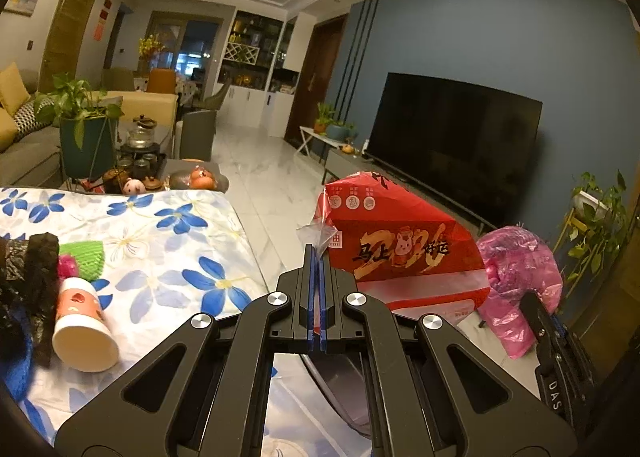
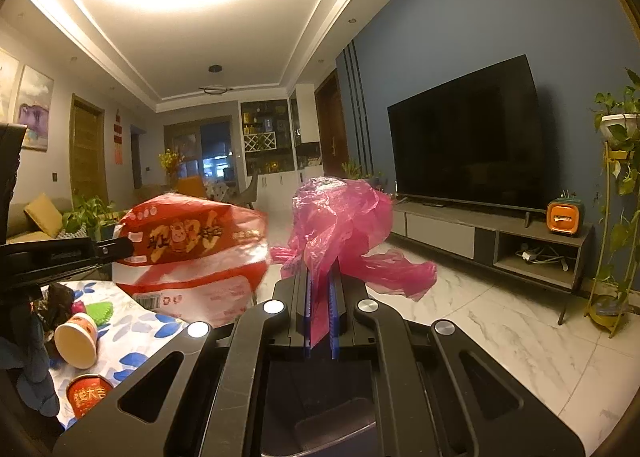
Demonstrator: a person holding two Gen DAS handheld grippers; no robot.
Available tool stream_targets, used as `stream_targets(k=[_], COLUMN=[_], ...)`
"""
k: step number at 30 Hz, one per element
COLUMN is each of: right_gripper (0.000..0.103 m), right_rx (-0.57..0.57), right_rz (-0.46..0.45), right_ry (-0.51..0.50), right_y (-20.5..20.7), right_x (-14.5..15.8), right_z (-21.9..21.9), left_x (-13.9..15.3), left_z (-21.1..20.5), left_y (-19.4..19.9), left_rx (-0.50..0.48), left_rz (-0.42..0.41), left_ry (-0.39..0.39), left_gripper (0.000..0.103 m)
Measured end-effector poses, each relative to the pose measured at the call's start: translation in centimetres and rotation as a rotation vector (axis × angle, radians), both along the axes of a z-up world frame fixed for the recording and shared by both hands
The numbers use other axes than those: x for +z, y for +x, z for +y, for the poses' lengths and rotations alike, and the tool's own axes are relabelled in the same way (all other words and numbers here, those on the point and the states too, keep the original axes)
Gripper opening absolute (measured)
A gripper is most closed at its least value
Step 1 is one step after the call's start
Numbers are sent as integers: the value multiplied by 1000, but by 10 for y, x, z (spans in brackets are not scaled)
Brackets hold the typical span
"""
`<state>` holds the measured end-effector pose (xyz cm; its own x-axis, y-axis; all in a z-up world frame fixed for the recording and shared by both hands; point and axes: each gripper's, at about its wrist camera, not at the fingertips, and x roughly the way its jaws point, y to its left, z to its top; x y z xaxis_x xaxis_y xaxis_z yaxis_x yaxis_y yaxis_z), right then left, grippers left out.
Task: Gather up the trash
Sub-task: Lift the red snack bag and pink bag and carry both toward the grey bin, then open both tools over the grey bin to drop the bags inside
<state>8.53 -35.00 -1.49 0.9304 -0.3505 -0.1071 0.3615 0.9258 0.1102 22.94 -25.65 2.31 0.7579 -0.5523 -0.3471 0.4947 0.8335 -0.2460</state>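
A: What is shown in the left wrist view?

B: The left gripper (image 1: 317,253) is seen pressed together on a clear corner of the red plastic bag (image 1: 400,249), which is held up just ahead and to its right. "2026" and gold Chinese characters are printed on the bag. The pink plastic bag (image 1: 520,277) is seen farther right, beside the other tool marked "DAS". To the left, a tipped paper cup (image 1: 82,321) is lying on the floral tablecloth (image 1: 168,241).

A: And the right wrist view?

B: The right gripper (image 2: 321,277) is seen pinching the pink plastic bag (image 2: 340,225), bunched above its tips. The red plastic bag (image 2: 192,253) is held to its left. A barcode label is visible; its digits cannot be read. A red can (image 2: 86,397) with gold characters is lying at lower left.
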Motion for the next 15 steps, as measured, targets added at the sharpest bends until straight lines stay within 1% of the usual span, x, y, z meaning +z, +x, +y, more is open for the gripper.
stream_targets(k=[6,10,15], right_gripper=[8,8,8], right_rx=[15,21,26], right_rz=[23,39,53], right_ry=[16,31,40], right_y=[11,17,23], right_x=[-1,-5,-7], right_z=[-10,-15,-14], left_x=[-5,-9,-11], left_z=[-13,-19,-24], left_y=[8,16,21], left_rx=[-30,-47,-62], left_rz=[24,61,72], left_ry=[22,19,29], left_gripper=[1,1,1])
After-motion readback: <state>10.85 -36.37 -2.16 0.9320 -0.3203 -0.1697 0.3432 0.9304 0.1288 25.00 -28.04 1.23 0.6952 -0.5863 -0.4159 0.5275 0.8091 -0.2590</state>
